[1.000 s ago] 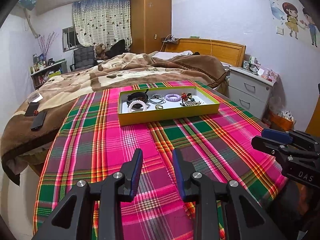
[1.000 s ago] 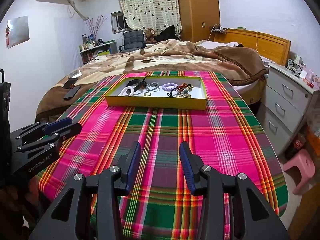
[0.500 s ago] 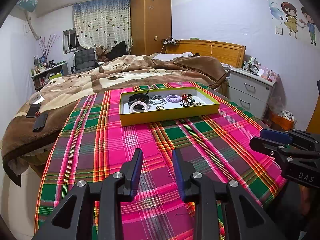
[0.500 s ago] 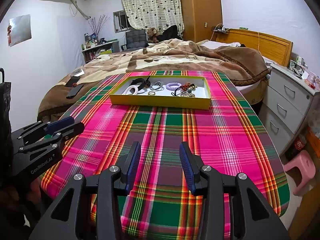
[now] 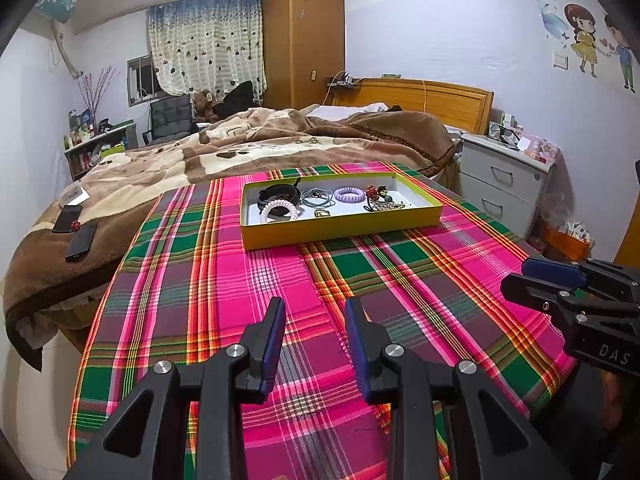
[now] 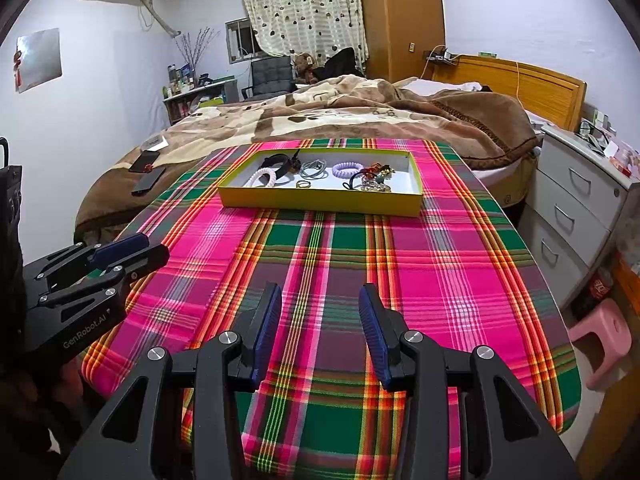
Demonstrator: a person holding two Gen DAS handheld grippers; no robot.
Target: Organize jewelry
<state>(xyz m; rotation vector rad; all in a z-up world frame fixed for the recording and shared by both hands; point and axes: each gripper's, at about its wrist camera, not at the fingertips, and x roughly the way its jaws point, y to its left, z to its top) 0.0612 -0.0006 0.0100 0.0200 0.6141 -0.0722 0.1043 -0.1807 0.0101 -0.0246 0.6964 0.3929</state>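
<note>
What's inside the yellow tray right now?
In the yellow tray: white beaded bracelet, black band, grey rings, purple coil tie, small gold ring, tangled pile. Pile's individual pieces can't be distinguished.

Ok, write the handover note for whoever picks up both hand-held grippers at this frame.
Left hand-held gripper: open, empty, above the plaid cloth.
Right hand-held gripper: open, empty, also short of the tray.
Yellow tray sits at the cloth's far end, holding a white coil band, black bracelet, grey rings, purple coil band and a tangled pile.
Done: nothing visibly sorted.
Left: everything; probably reach for the tray first.
</note>
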